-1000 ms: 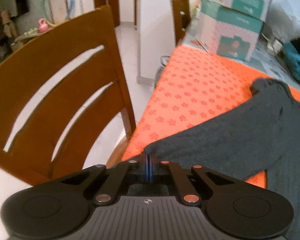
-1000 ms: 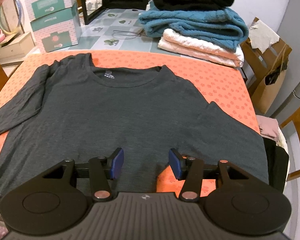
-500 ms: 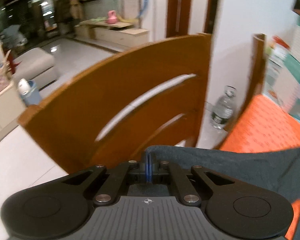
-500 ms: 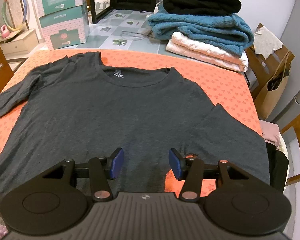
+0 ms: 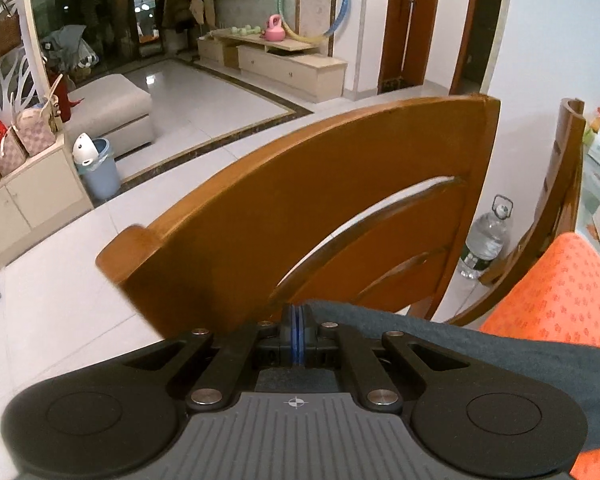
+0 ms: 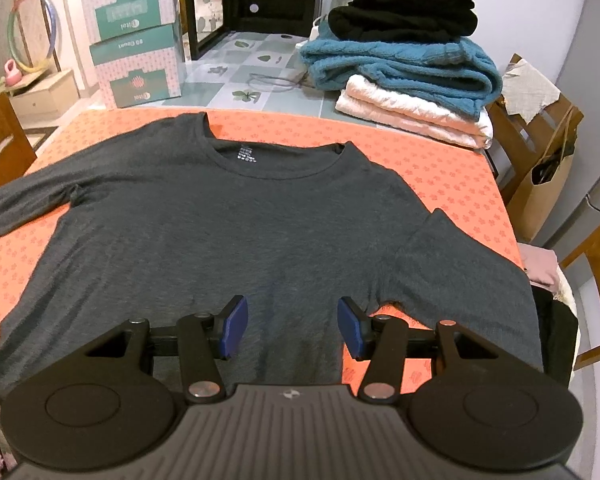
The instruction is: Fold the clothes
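A dark grey long-sleeved shirt (image 6: 244,232) lies flat, front up, on the orange patterned tablecloth (image 6: 440,168), collar towards the far side. Its left sleeve (image 6: 24,200) runs off the left table edge. In the left wrist view my left gripper (image 5: 296,320) is shut on the cuff of that sleeve (image 5: 440,340), stretched out past the table corner. My right gripper (image 6: 292,324) hovers open over the shirt's lower right part, nothing between its blue pads (image 6: 232,326).
A wooden chair back (image 5: 320,208) stands close in front of the left gripper, with a water bottle (image 5: 486,240) on the floor behind. Folded clothes (image 6: 404,68) are stacked at the table's far right; teal boxes (image 6: 134,60) stand far left. More chairs stand right.
My left gripper has swung left and outward with the sleeve cuff, away from the table towards the chair. The sleeve now lies straighter out to the left. The right gripper stays open and rose slightly.
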